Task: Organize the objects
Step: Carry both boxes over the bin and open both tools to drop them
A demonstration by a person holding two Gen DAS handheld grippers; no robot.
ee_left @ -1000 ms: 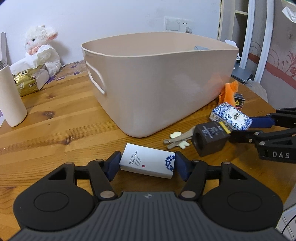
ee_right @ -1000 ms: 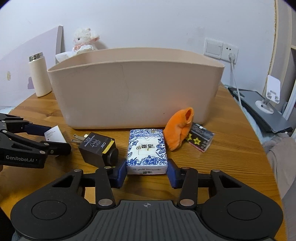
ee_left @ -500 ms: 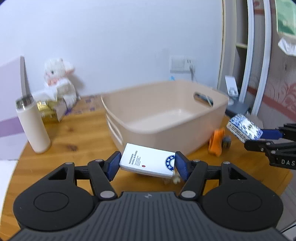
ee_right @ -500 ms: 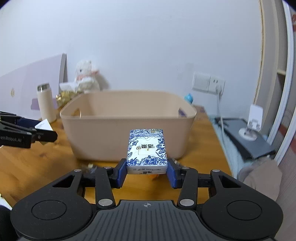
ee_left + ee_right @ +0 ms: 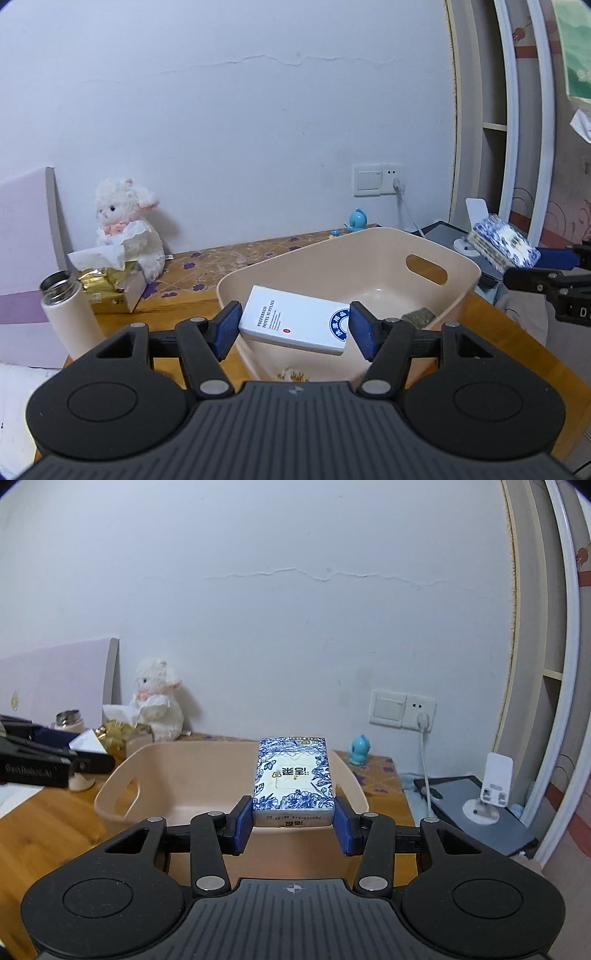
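Left gripper (image 5: 293,324): pinching flat white cardboard box (image 5: 295,324), raised from wooden table to above beige plastic tub (image 5: 460,291). Right gripper (image 5: 293,819): clamped on blue-and-white floral tissue pack (image 5: 293,781), likewise lifted off table, hovering over tub. Both ready for release inside.

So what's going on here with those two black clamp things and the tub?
A person is tidying a table with a handheld gripper in each hand. The left gripper holds a white box over the beige tub. The right gripper holds a blue-and-white tissue pack above the tub's edge. Neither is dropped in yet; a small dark item already lies inside.
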